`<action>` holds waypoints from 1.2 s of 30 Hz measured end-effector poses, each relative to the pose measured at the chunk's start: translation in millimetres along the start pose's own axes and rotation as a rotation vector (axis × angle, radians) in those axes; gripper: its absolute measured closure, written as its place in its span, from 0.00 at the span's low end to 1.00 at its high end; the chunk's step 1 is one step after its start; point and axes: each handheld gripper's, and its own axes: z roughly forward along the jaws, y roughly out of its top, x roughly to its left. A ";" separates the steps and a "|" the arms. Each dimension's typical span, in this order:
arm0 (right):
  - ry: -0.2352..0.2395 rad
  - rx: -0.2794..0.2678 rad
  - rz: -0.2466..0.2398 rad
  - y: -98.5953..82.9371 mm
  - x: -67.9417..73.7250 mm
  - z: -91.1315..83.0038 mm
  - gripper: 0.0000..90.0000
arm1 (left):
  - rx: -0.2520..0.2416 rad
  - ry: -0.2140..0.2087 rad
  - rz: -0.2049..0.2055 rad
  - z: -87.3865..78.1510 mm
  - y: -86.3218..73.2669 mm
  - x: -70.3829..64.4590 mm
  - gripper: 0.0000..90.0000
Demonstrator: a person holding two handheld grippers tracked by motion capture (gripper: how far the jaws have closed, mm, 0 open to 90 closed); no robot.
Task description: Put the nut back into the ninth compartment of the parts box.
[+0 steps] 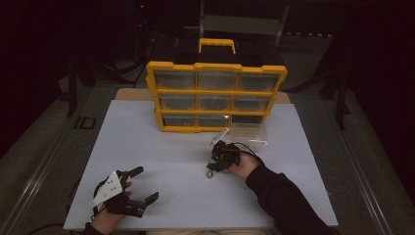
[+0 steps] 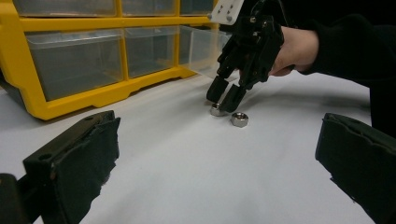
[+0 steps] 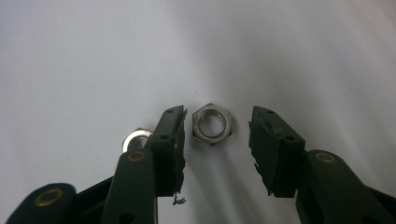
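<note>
The right gripper (image 3: 215, 135) hangs just above the white bench (image 1: 161, 152), its jaws parted around a steel hex nut (image 3: 212, 123) lying flat, with a second nut (image 3: 135, 139) just outside one jaw. The nut looks small, hard, rigid and probably slick, so closing the pads on two opposite flats seems surest. The left gripper (image 1: 138, 186) rests spread wide, holding nothing, well apart.

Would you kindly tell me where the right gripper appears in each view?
High view: right gripper right of centre, below the yellow organiser.
Left gripper view: upper centre, jaws pointing down.
Right gripper view: jaws rising from the bottom.
Shared landmark: hex nuts by its jaws.
</note>
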 end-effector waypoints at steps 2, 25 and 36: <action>-0.005 0.012 -0.007 1.1 0.3 1.5 0.63 | 0.000 0.000 0.000 -0.1 0.0 0.0 0.00; -0.032 0.100 -0.038 11.0 6.4 5.6 0.78 | 0.000 0.000 -0.002 0.1 -0.1 -0.1 0.00; -0.017 0.080 -0.033 20.0 6.9 -9.3 0.78 | 0.001 -0.002 -0.001 0.2 -0.1 -0.1 0.00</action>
